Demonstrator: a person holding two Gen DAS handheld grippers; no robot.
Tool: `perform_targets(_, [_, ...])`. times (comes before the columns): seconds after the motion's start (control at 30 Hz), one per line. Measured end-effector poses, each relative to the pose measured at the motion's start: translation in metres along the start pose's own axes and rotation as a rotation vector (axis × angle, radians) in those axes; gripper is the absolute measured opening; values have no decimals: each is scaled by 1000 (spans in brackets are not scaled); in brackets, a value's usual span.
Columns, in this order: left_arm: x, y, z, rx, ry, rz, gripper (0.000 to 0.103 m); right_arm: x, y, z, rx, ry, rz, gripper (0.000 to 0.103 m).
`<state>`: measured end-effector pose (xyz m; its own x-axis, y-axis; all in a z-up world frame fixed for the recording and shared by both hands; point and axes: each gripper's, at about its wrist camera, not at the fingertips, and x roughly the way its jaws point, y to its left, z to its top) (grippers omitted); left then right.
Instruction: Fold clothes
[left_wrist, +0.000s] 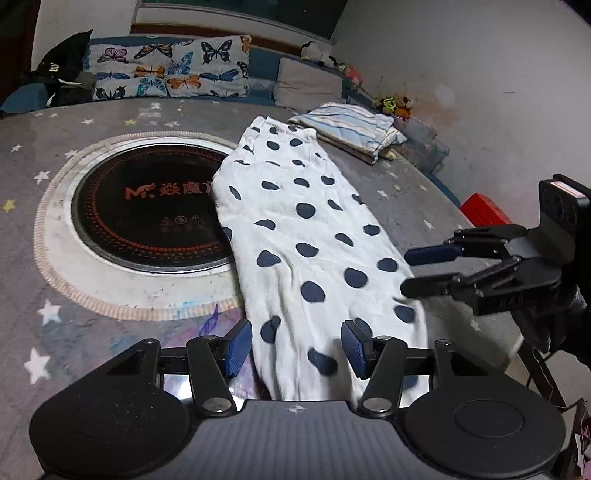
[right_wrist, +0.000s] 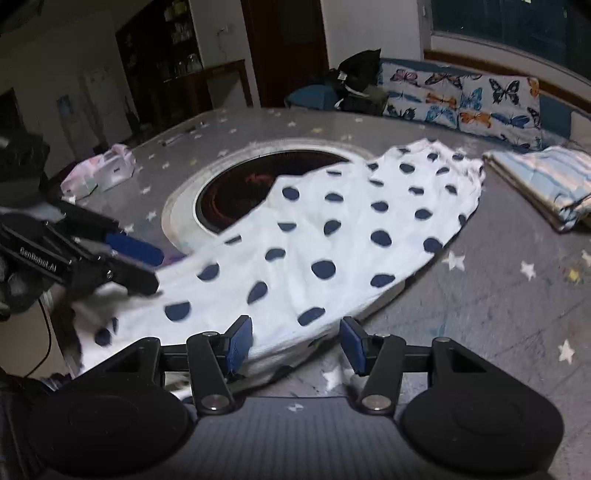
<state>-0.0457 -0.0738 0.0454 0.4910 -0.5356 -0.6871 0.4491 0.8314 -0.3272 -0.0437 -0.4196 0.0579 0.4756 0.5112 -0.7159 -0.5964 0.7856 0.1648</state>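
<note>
Nearest in the left wrist view, the left gripper (left_wrist: 297, 345) is being held low over the near end of the white polka-dotted garment with dark blue spots (left_wrist: 299, 236), its blue ribbed pads (left_wrist: 238, 345) being kept apart with the cloth lying between them; the pads are not pressing on the fabric, so the fingers are released. In the right wrist view the right gripper (right_wrist: 297, 343) is being held in the same way over the garment's near edge (right_wrist: 332, 236), its jaws standing apart and gripping nothing, the left pad just at the cloth's hem and the right pad over the grey star-printed tablecloth (right_wrist: 498, 295). The garment is being left stretched lengthwise across the table, running from the near edge away toward the far right, with its left edge lapping over the round black built-in hotplate with red markings (left_wrist: 147, 218). Each gripper is being seen by the other camera at the side of the garment's near end. Farther right, a folded pale blue striped cloth (left_wrist: 347, 127) is lying on the table, apart from the dotted garment. At the far left of the right wrist view a small pink and white box (right_wrist: 99, 171) is resting. Beyond the table, a butterfly-patterned cushion (left_wrist: 166, 72) is propped along a bench.
</note>
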Motion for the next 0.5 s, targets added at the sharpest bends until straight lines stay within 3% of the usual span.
perform_targets(0.2, [-23,-18,-11,49,-13,-29,58,-8,4,-4,109,36,31,50])
perform_targets(0.27, [-28,-26,-13,78,-20,-53,58,-10,0,-9,186,44,69,43])
perform_targets(0.4, [-34,-38,-16,117,-27,-82,58,-7,-1,-16,287,69,136,40])
perform_targets(0.47, [-34,-38,-16,114,-29,-83,58,-4,5,-19,295,75,140,28])
perform_targets(0.5, [-34,-38,-15,113,-31,-83,58,-4,6,-20,298,73,144,28])
